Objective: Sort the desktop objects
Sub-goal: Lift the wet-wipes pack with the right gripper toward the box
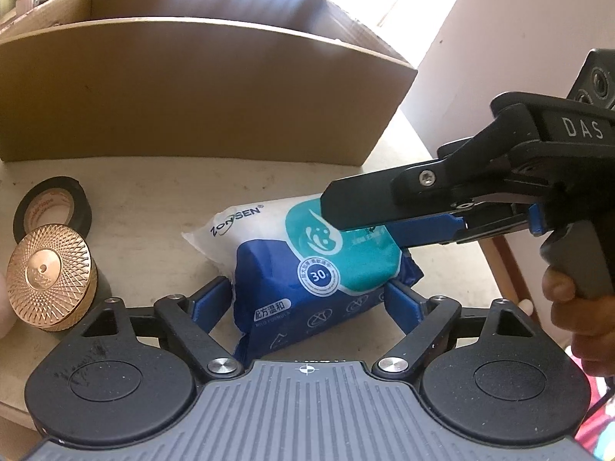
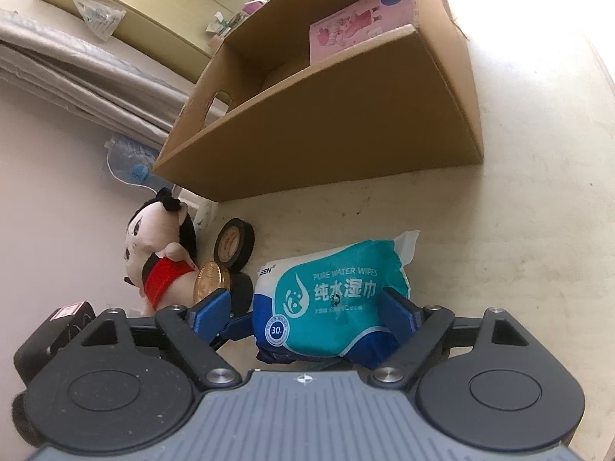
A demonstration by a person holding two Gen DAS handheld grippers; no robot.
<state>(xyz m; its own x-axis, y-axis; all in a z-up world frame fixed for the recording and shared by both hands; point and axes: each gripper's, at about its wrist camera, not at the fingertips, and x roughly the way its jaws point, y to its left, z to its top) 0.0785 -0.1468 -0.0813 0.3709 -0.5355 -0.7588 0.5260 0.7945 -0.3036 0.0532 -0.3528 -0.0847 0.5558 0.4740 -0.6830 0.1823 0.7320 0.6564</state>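
A blue, teal and white pack of wet wipes (image 1: 307,269) lies on the pale table, raised at its near end. My left gripper (image 1: 309,297) has its blue fingers against both sides of the pack, shut on it. My right gripper (image 1: 361,226) comes in from the right over the pack's top. In the right wrist view the pack (image 2: 330,299) sits between the right gripper's (image 2: 313,307) wide-apart fingers; the left finger stands clear of it. The open cardboard box (image 1: 200,88) stands just behind; it also shows in the right wrist view (image 2: 326,130).
A black tape roll (image 1: 54,207) and a gold-lidded round jar (image 1: 50,272) sit left of the pack. A plush doll (image 2: 161,253) in red lies beside them at the table's edge. A pink card (image 2: 361,27) is inside the box.
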